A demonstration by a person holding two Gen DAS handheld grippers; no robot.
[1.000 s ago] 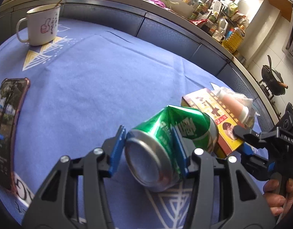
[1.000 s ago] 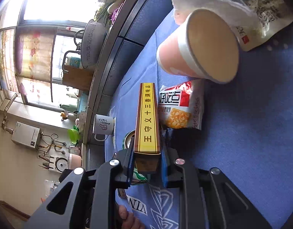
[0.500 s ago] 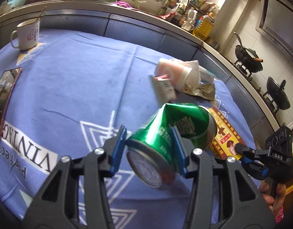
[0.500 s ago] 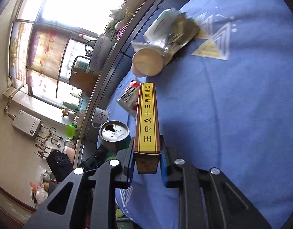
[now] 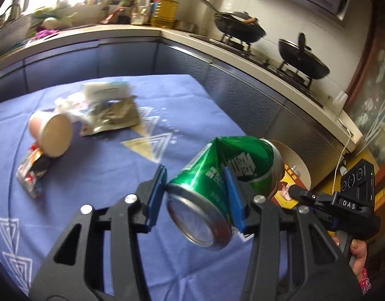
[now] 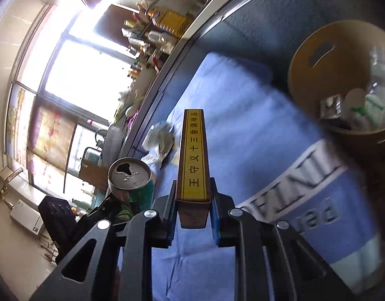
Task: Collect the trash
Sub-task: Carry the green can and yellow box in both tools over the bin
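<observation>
The right gripper (image 6: 193,215) has its fingers clamped on the yellow box (image 6: 193,160), long axis pointing away toward 12 o'clock, with the open trash bin (image 6: 342,80) near at 2 o'clock. The left gripper (image 5: 196,198) grips the dented green can (image 5: 225,180), farther from the bin by my judgement; a paper cup (image 5: 52,135) and wrappers (image 5: 112,115) lie on the bench (image 5: 97,175) at 10 o'clock.

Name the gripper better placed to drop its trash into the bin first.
Right, probably. The right gripper holds the yellow box with the bin open just ahead; the left gripper holds its green can over the table.
</observation>
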